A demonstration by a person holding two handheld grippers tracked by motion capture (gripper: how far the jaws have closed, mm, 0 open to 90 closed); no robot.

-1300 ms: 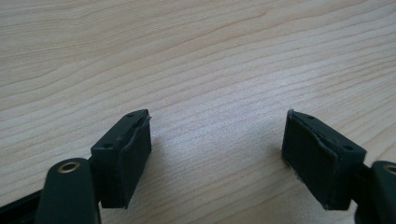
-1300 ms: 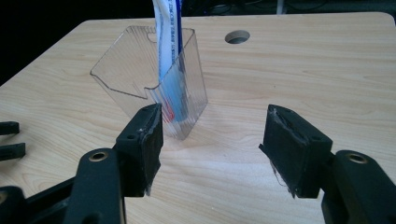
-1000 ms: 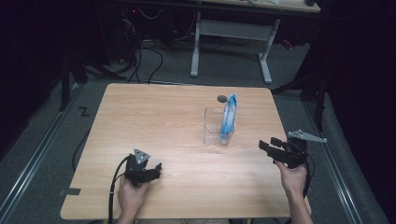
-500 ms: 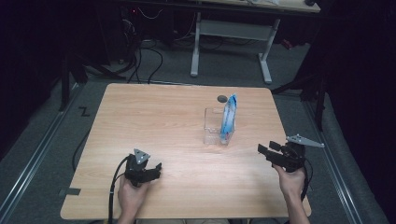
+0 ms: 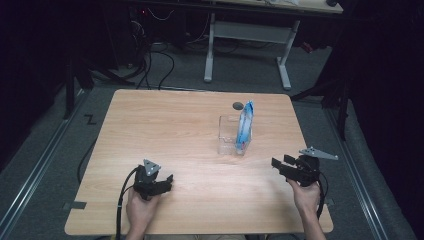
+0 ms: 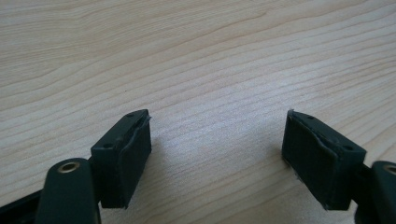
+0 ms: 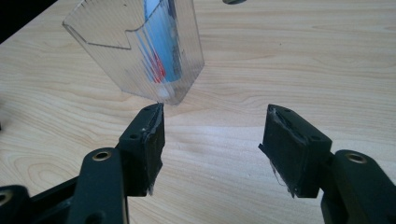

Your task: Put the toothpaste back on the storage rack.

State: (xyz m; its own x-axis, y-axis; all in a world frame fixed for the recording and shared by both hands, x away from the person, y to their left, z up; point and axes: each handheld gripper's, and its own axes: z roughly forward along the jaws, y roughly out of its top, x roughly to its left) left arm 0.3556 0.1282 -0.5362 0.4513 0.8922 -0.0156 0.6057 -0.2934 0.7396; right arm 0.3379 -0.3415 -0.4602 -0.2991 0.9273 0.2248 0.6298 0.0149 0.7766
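A clear plastic holder [image 5: 230, 136] stands upright on the wooden table [image 5: 170, 125], right of centre, with a blue tube [image 5: 244, 125] standing in it, cap down. In the right gripper view the holder [image 7: 135, 51] is just beyond my left jaw, and the blue tube [image 7: 161, 42] shows through its wall. My right gripper [image 5: 281, 165] [image 7: 212, 144] is open and empty, near the table's right front, a short way from the holder. My left gripper [image 5: 166, 181] [image 6: 217, 156] is open over bare wood at the front left, nothing between its jaws.
A small dark round hole [image 5: 238, 105] lies in the tabletop behind the holder. Beyond the table stand a white-legged desk frame [image 5: 247, 35] and loose cables [image 5: 155, 60] on the grey floor. The table's right edge [image 5: 312, 160] is close to my right hand.
My right gripper has drifted slightly toward the front of the table. The left gripper, the holder and the tube stay where they were.
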